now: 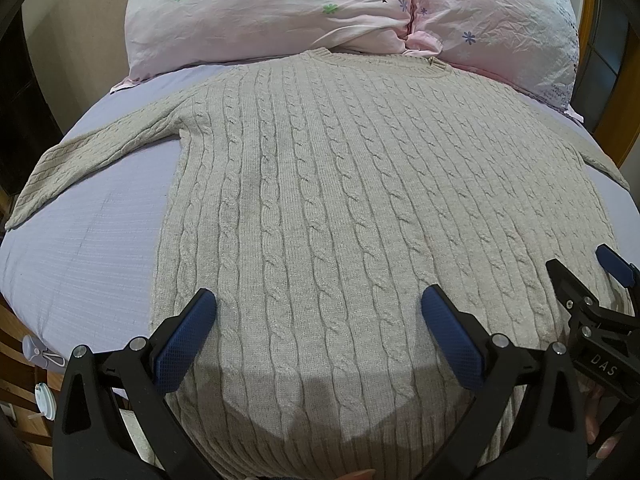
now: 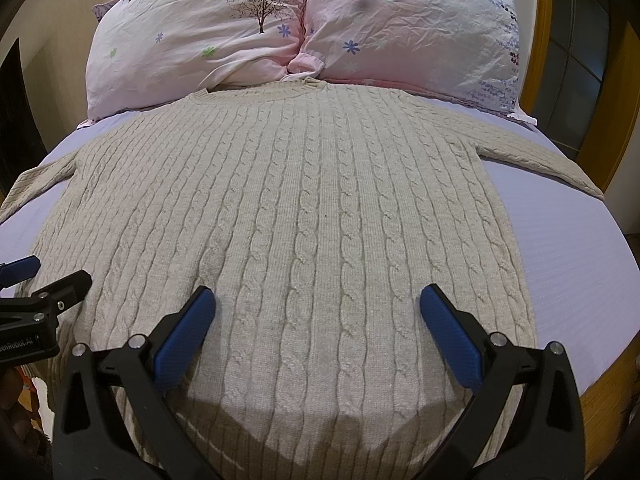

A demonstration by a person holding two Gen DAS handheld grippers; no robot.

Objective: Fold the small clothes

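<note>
left wrist view: the beige cable-knit sweater (image 1: 320, 208) lies flat on the bed (image 1: 92, 240), long axis running foot to head, collar up against the pink pillows (image 1: 280, 12), sleeves spread toward both side edges. left hand-held gripper (image 1: 319, 308) is wide apart over the hem; right hand-held gripper (image 2: 318, 308) likewise, both empty.
</note>
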